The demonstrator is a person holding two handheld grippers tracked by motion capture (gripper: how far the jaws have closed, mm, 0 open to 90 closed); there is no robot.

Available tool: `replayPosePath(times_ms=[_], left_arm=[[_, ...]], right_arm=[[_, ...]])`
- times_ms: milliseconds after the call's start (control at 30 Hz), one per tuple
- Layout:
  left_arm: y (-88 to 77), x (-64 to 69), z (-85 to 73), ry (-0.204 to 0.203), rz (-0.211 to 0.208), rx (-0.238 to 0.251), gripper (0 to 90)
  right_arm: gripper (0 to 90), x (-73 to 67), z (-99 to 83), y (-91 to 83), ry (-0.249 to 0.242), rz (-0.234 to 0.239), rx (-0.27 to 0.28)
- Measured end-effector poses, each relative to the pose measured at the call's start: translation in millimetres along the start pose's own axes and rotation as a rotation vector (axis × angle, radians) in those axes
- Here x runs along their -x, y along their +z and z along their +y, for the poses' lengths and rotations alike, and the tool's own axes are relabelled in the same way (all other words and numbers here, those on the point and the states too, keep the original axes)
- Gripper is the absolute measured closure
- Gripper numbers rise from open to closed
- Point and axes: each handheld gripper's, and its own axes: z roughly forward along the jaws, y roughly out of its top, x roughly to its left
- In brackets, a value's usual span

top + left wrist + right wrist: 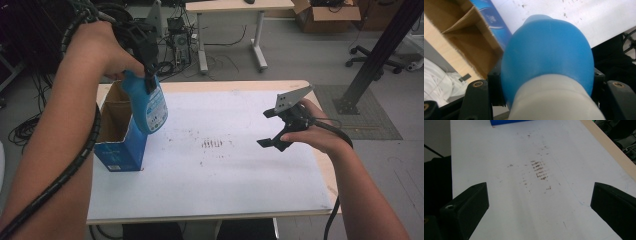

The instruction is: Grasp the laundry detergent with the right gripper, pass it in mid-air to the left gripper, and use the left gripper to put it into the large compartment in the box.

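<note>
One blue bottle (pixel 150 105) clamped by its neck in the left tool (pixel 149 75), above the box (pixel 120 145).

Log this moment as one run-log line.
left gripper: shut on blue bottle | bottle: lifted above open box | right gripper: open, empty, over table

Bare forearms, no sleeves. Both grippers are black — the right gripper (pixel 274 128) carries a grey three-cornered plate with small holes, the left gripper (pixel 148 75) trails a ribbed black cable; brass-coloured screws sit beside its fingers (pixel 495 90).
</note>
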Motion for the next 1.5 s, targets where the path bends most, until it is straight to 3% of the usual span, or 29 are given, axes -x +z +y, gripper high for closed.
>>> replayPosePath(times_ms=[133, 433, 467, 500, 533, 700, 733, 767, 800, 867, 1333, 1500], left_arm=[[-9.8, -13.1, -4.3, -0.044, -0.009, 0.007, 37.9], [-27.4, -38.9, -15.7, -0.123, -0.019, 0.017, 37.9], [-30.7, -46.0, -19.5, -0.151, -0.028, 0.027, 37.8], [-30.7, -46.0, -19.5, -0.151, -0.028, 0.027, 37.8], [-32.4, -53.9, -22.7, -0.188, -0.036, 0.023, 37.8], [-30.5, -69.2, -26.7, -0.235, -0.029, 0.012, 37.8], [-28.8, -75.0, -28.6, -0.269, -0.030, 0.014, 37.8], [-28.8, -75.0, -28.6, -0.269, -0.030, 0.014, 37.8], [-27.0, -82.2, -30.6, -0.311, -0.032, 0.012, 37.8], [-25.4, -86.9, -32.2, -0.331, -0.031, 0.019, 37.8], [-7.0, -104.0, -32.6, -0.412, -0.017, 0.021, 37.8], [0.5, -107.7, -31.7, -0.417, -0.005, 0.013, 37.8]], right_arm=[[1.9, 0.6, 3.9, -1.7, -0.030, 0.023, -0.056], [2.2, 1.6, 5.4, -1.8, -0.044, 0.038, -0.108], [2.3, 2.0, 5.6, -2.9, -0.051, 0.043, -0.122], [2.3, 2.0, 5.6, -2.9, -0.051, 0.043, -0.122], [2.2, 2.3, 6.5, -4.3, -0.063, 0.039, -0.134], [2.4, 2.6, 8.8, -4.9, -0.077, 0.044, -0.165], [2.5, 2.2, 10.0, -4.6, -0.081, 0.052, -0.182], [2.5, 2.2, 10.0, -4.6, -0.081, 0.052, -0.182], [2.5, 1.9, 11.2, -4.1, -0.081, 0.059, -0.210], [2.8, 2.3, 12.3, -4.1, -0.082, 0.068, -0.227], [3.1, 7.4, 27.2, -9.0, -0.083, 0.101, -0.352], [3.2, 10.0, 32.8, -14.7, -0.077, 0.115, -0.396]])
